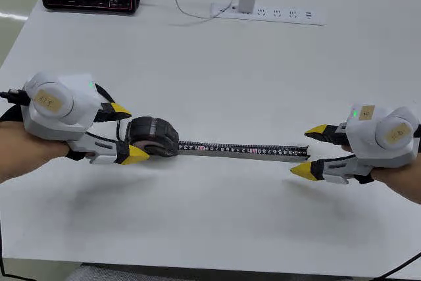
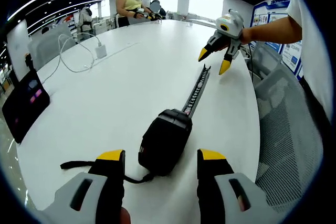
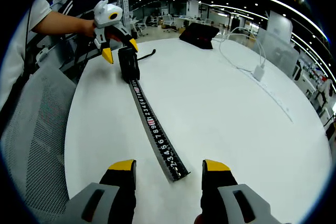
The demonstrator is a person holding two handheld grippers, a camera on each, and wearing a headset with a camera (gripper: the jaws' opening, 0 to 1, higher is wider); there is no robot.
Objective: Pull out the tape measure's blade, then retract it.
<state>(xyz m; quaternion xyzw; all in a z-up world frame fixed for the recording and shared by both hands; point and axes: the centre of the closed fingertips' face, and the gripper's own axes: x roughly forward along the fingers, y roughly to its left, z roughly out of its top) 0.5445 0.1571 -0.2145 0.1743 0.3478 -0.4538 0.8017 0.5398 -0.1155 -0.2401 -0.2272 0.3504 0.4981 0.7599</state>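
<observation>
Blade (image 1: 243, 150) drawn out, flat on the bench (image 1: 210, 64); its case (image 1: 152, 137) lies left, at my left gripper (image 1: 128, 133). My right gripper (image 1: 309, 151) straddles the tip. Both sets of fingers gape, holding nothing. Retraction outstanding, I judge.

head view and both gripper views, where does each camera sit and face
Head view: on the person's head, looking down at the table; both forearms, left gripper and right gripper show.
Left gripper view: on the left gripper, facing along the case and blade toward the right gripper; own jaws show.
Right gripper view: on the right gripper, facing along the blade to the case; own jaws show.
Shared: both gripper views see the blade from opposite ends.
</observation>
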